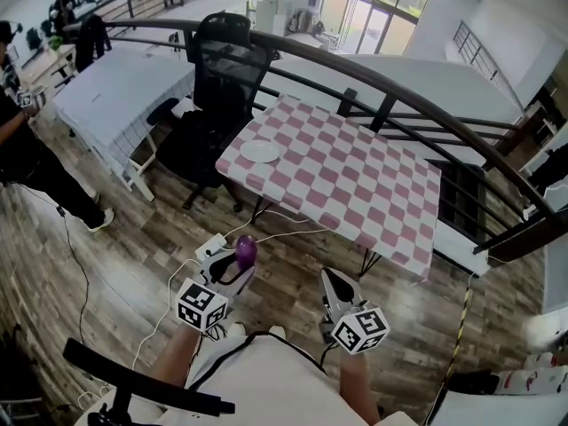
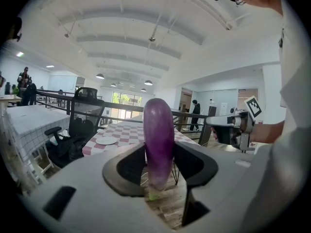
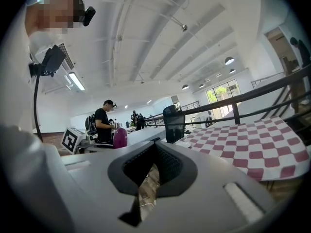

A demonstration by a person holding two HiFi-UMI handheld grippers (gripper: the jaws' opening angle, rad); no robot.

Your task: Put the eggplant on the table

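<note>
A purple eggplant (image 2: 158, 139) stands upright between the jaws of my left gripper (image 2: 160, 161), stem end down, and the pads press on its sides. In the head view the left gripper (image 1: 236, 266) holds the eggplant (image 1: 246, 251) over the wooden floor, short of the near corner of the table (image 1: 355, 185) with the pink-and-white checked cloth. My right gripper (image 1: 331, 284) hangs beside it to the right, also over the floor. Its jaws meet at the tips with nothing between them (image 3: 153, 149). The eggplant (image 3: 119, 138) shows at the left of the right gripper view.
A white plate (image 1: 260, 151) lies on the table's left corner. A black office chair (image 1: 217, 87) stands just left of the table. White cables (image 1: 177, 282) run over the floor below the grippers. A dark railing (image 1: 426, 105) curves behind the table. A person (image 1: 22, 140) stands far left.
</note>
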